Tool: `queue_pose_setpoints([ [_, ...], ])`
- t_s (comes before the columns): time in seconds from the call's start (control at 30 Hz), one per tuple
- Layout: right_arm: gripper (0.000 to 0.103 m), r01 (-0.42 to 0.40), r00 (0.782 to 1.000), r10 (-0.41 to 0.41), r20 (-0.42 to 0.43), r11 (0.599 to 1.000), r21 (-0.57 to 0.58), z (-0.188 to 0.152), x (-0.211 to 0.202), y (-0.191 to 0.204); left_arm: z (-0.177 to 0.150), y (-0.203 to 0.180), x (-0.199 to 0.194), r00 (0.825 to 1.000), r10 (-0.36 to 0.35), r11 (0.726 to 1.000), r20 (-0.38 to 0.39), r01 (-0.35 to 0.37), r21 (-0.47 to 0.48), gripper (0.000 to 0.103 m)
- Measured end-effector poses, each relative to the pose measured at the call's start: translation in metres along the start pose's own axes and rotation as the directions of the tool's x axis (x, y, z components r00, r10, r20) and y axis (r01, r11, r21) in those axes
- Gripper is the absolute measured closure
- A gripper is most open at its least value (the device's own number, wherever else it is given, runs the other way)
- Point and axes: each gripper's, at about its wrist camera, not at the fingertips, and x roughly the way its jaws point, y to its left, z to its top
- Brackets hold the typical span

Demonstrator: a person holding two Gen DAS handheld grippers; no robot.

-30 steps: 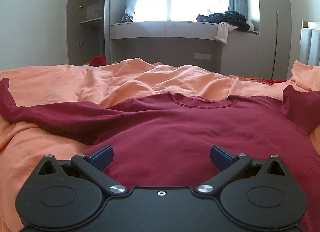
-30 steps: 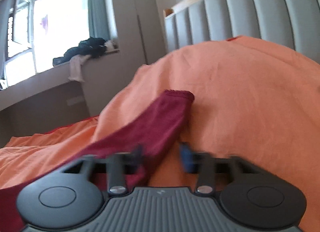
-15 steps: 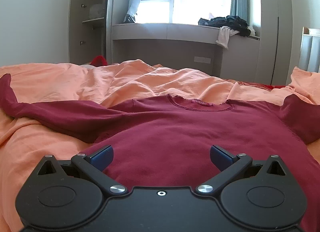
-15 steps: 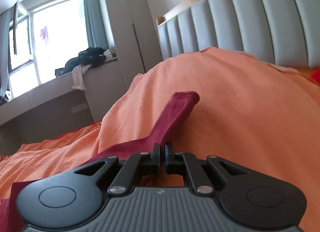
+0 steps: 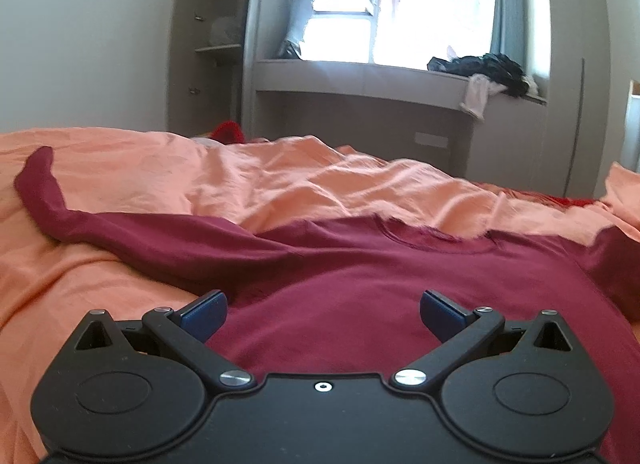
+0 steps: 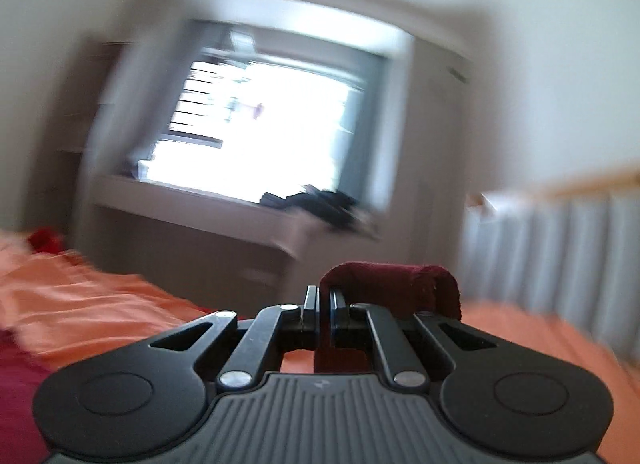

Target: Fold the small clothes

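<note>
Lifted since before: sleeve [image 6: 390,278] clamped in right gripper [image 6: 324,300] | left gripper [image 5: 322,310] open over shirt [image 5: 360,272]

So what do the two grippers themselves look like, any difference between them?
Both are matte black linkage frames with round hubs and silver pivot screws. The left gripper has blue-padded fingers and a smooth base; the right gripper has a grey ribbed base.

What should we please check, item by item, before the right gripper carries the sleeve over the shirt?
1. Right gripper shut on the sleeve: ok.
2. Sleeve end draped over the right finger, free of the linkage: cannot tell.
3. Left gripper open, holding nothing: ok.
4. Maroon shirt body lying flat on the orange duvet: ok.
5. Other sleeve spread out sideways: ok.
6. Right wrist view sharp enough to aim: not ok, blurred.
</note>
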Motion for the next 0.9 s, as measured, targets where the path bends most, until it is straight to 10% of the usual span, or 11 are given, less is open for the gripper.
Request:
queue_pose_setpoints([
  [0.27, 0.098, -0.305, 0.914, 0.391, 0.112, 0.841, -0.448, 0.019, -0.058, 0.16, 0.011, 0.031, 0.0, 0.994, 0.106, 0.992, 0.031, -0.103, -0.07, 0.0],
  [0.6, 0.098, -0.454, 0.76, 0.626, -0.173, 0.322, -0.831, -0.032, -0.114, 0.271, 0.017, 0.072, 0.002, 0.986, 0.168, 0.969, 0.001, -0.165, -0.183, 0.0],
  [0.9, 0.098, -0.432, 0.751, 0.639, -0.17, 0.279, -0.857, -0.048, -0.124, 0.273, 0.017, 0.08, -0.003, 0.989, 0.145, 0.967, 0.017, -0.139, -0.212, 0.0],
])
